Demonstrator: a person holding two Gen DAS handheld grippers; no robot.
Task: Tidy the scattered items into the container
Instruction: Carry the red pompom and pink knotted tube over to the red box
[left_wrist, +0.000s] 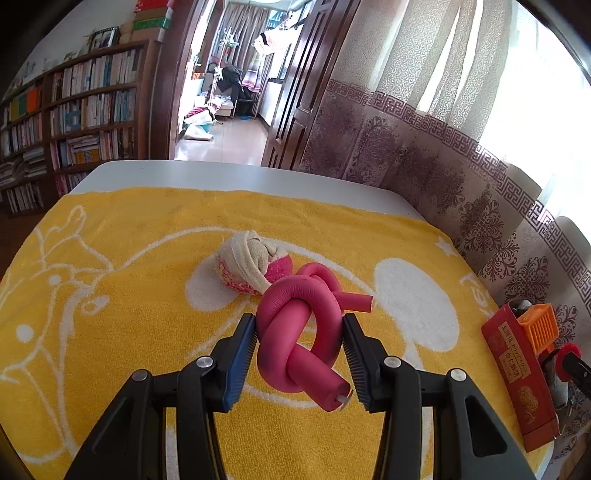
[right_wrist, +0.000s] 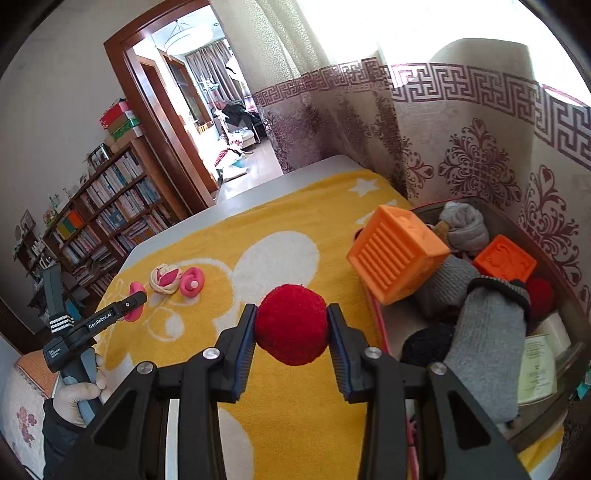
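Left hand-held gripper (left_wrist: 300, 354) clenched on a knotted pink foam roller (left_wrist: 297, 332), pads pressing both flanks of the knot, one cut end with a bare wire tip poking toward the lens; whether the knot touches the yellow towel (left_wrist: 129, 332) or hangs just above it cannot be told. Just beyond, a balled cream-and-pink sock (left_wrist: 251, 264), touching or nearly touching the roller. At the right edge, cut off by the fisheye rim, only the red side of the container (left_wrist: 517, 373) with an orange ribbed block (left_wrist: 541, 325) showing over it. Right hand-held gripper (right_wrist: 291, 330) grasping a fuzzy red ball (right_wrist: 291, 325), squeezed between both pads, held above the towel just left of the container's near wall (right_wrist: 380, 332), angled downward. Inside the container, a heap hard to sort out: the orange ribbed block (right_wrist: 395, 254) tilted on the rim, a second orange block (right_wrist: 504, 260), grey socks (right_wrist: 480, 343), something dark below them, a printed sheet (right_wrist: 535, 365) partly buried, and a patch of red behind the socks, too hidden to name. At far left in the right wrist view, a gloved hand (right_wrist: 79, 395) around the grey handle, dark sleeve below, body slanting forward and down toward the towel, its tips at the pink roller there. Pale bench (left_wrist: 221, 173) edge bare beyond the towel; patterned curtain (right_wrist: 461, 147) close behind the container.
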